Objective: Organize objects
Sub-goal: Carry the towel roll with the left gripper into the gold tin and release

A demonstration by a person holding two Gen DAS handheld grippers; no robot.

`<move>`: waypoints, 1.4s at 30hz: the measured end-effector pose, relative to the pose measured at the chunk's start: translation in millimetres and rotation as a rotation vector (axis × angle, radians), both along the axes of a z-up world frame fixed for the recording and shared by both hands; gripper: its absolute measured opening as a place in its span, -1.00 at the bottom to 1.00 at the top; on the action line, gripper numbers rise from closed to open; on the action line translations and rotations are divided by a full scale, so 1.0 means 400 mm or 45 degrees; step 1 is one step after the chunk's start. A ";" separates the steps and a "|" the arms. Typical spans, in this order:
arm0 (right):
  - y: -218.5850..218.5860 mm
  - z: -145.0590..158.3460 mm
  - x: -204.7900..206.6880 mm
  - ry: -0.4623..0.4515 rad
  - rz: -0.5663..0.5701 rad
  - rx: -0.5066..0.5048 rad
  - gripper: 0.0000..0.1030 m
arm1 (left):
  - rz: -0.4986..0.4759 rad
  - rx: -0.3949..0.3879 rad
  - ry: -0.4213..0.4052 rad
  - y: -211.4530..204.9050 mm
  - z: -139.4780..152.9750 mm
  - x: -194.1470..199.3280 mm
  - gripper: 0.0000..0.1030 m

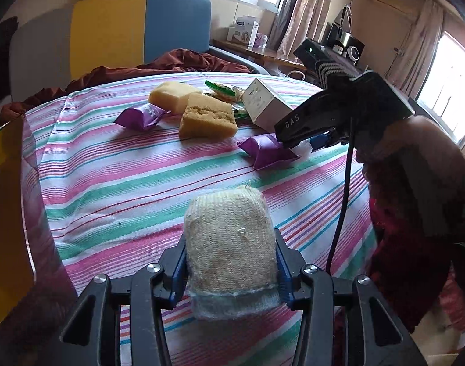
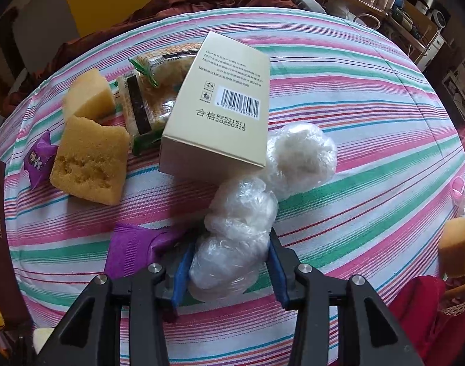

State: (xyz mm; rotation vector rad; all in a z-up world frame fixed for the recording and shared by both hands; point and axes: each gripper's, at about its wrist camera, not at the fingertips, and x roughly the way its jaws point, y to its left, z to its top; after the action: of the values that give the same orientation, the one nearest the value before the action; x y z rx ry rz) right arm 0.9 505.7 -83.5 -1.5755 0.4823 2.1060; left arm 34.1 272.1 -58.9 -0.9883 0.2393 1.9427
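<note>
my left tongs [image 1: 230, 270] are clenched on a woven scrubbing pad [image 1: 229, 245], beige with a pale blue edge at the bottom. the blue pads [image 1: 180, 270] press it from both sides, and it stands upright between them, above the striped cloth [image 1: 116, 183] of the table.

my right tongs [image 2: 229, 263] are closed around a bundle of clear plastic wrap [image 2: 232, 244]. the bundle has several lumps; the nearest lump sits between the blue pads [image 2: 183, 270], and the farthest, a round white one [image 2: 302, 155], lies on the cloth and touches the corner of a cream box [image 2: 220, 106] with a barcode. in the left view the right tongs [image 1: 293, 145] are low over the cloth, just beside a purple snack packet [image 1: 267, 151].

the same purple packet [image 2: 131, 248] lies just left of the right tongs. further away are two yellow sponges [image 2: 90, 164], near each other, and a second purple packet [image 2: 38, 158] at the left of them. a cracker pack with green ends [image 2: 147, 100] lies between the sponges and the box, partly under the box. one more yellow sponge piece [image 2: 456, 245] is at the right border of the right view, well apart from the others.
</note>
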 end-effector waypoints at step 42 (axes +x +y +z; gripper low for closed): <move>-0.051 0.037 -0.049 -0.010 0.049 0.049 -0.16 | 0.956 -0.371 -0.153 -0.632 -0.002 -0.559 0.04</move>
State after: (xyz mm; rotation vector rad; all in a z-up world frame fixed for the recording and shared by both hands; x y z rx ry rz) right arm -18.7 485.2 -68.7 -1.5828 0.4099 2.1240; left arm -189.6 19.3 -59.5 -1.5378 0.0832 2.5513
